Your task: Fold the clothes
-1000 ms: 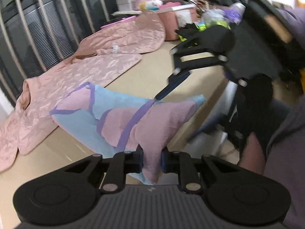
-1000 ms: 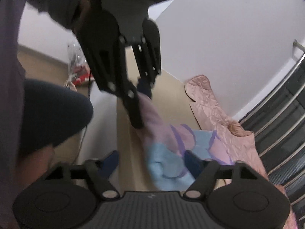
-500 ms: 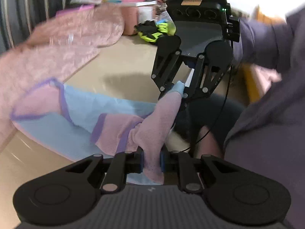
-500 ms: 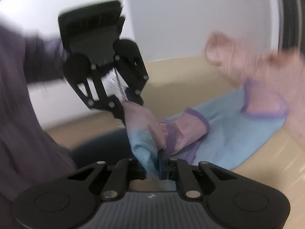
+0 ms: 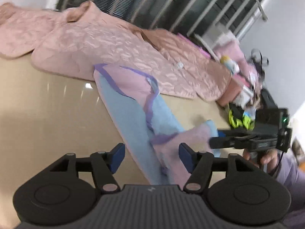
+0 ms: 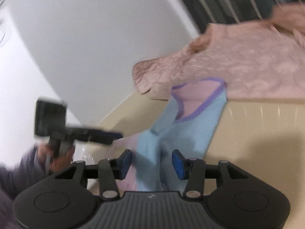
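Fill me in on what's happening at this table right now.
A person is folding a small blue and pink garment on a beige table, a handheld gripper in each hand. The left gripper and the right gripper have both just been opening; the cloth lies between each pair of blue pads but is no longer pinched. A pink quilted garment lies spread behind it, unfolded.

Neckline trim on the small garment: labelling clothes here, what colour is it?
Purple, edging the garment in pink and light blue; clearest in the left wrist view.
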Action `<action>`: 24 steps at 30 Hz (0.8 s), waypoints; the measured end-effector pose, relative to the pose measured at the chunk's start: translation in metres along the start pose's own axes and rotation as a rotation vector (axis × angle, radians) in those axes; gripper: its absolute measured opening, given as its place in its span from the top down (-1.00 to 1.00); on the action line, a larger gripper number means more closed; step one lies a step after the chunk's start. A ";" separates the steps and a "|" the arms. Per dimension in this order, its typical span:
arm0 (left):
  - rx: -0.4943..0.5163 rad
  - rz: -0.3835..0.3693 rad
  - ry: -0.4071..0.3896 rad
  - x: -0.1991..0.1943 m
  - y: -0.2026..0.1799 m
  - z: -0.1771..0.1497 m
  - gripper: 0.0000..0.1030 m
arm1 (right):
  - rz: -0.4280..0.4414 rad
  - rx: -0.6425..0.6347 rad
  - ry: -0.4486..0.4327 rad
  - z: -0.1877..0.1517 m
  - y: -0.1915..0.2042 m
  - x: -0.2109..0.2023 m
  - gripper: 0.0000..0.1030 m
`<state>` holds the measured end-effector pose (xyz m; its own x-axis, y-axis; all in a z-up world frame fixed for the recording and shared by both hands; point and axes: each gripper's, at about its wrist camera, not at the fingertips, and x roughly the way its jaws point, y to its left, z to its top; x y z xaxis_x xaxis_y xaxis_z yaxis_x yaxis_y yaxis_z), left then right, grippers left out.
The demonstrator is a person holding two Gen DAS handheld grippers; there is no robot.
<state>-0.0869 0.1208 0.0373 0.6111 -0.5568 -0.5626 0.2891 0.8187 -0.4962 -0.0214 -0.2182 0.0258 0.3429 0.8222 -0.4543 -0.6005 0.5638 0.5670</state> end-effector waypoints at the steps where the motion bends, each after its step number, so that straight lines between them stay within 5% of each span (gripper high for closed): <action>1: -0.023 -0.010 -0.021 0.000 -0.005 -0.005 -0.22 | -0.011 0.032 0.000 0.000 -0.004 0.005 0.09; 4: -0.083 -0.019 -0.058 0.005 -0.009 -0.008 -0.10 | -0.065 0.060 -0.012 -0.009 -0.001 0.009 0.17; 5: -0.103 -0.019 -0.063 0.007 -0.009 -0.007 0.58 | -0.069 0.076 -0.018 -0.011 -0.001 0.010 0.51; 6: -0.129 -0.018 -0.054 0.009 -0.006 -0.008 0.90 | -0.065 0.096 -0.023 -0.014 -0.001 0.009 0.76; 7: -0.157 -0.016 -0.051 0.012 -0.004 -0.006 0.92 | -0.063 0.112 -0.029 -0.016 0.000 0.008 0.95; 13: -0.118 -0.047 -0.108 0.000 -0.018 0.020 0.92 | -0.034 0.126 -0.127 -0.006 0.018 -0.016 0.96; 16: -0.091 0.033 -0.073 0.019 -0.013 0.033 0.91 | -0.085 0.128 -0.149 0.008 0.014 -0.012 0.95; 19: -0.086 0.120 -0.008 0.046 -0.005 0.032 0.80 | -0.204 0.125 -0.072 0.012 0.002 0.016 0.87; 22: -0.087 0.228 -0.058 0.045 -0.003 0.021 -0.04 | -0.330 0.037 -0.010 0.004 0.009 0.034 0.84; 24: -0.076 0.269 -0.161 0.028 -0.004 0.016 -0.25 | -0.407 -0.043 -0.024 -0.003 0.020 0.032 0.60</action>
<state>-0.0589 0.1041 0.0343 0.7684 -0.2880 -0.5716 0.0493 0.9170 -0.3958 -0.0245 -0.1805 0.0207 0.5755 0.5342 -0.6192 -0.4417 0.8403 0.3143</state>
